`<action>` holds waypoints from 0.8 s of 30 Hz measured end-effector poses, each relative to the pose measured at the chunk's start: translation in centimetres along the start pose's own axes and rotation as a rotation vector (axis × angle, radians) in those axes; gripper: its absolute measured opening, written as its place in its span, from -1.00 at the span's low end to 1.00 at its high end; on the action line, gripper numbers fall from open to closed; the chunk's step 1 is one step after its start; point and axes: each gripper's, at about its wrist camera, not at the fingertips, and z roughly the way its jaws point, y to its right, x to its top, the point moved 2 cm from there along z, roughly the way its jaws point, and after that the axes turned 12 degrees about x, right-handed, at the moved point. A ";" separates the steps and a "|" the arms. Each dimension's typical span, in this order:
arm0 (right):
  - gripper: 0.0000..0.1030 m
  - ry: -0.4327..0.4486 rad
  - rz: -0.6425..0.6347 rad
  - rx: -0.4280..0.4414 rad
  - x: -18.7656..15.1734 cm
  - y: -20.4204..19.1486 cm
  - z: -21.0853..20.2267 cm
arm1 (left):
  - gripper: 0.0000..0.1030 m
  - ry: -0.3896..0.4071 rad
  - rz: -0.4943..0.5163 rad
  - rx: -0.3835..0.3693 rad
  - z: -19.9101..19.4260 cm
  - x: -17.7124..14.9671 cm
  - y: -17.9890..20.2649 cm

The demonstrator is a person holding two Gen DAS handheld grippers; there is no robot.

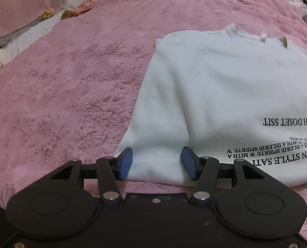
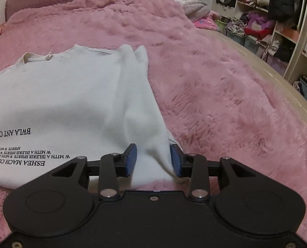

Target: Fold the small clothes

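Left gripper (image 1: 156, 163) and right gripper (image 2: 153, 160) gape over the white sweatshirt's (image 1: 215, 86) near hem corners; pink plush bed (image 1: 60, 86) lies bare either side.

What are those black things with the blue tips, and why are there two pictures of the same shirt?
They are two tongs a person holds, one in each hand, for folding clothes. Each has a small camera looking forward past its blue pads, so you get two pictures: one from the left tongs, one from the right tongs. A white shirt with black writing lies on a fluffy pink blanket. Both tongs stand open, with the shirt's near edge between their pads, one near each bottom corner. Nothing is squeezed yet. Shelves full of clothes stand behind.
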 end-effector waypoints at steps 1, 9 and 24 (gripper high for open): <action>-0.41 0.004 -0.001 0.000 0.0 -0.1 -0.1 | 0.07 0.001 -0.012 -0.007 -0.1 0.0 -0.3; -0.37 0.084 0.045 0.032 0.0 0.1 -2.8 | 0.06 0.037 -0.030 0.006 -2.9 0.3 -0.6; -0.33 0.034 0.043 0.008 -0.4 0.4 -2.1 | 0.06 0.001 -0.037 -0.015 -3.3 -0.7 -1.4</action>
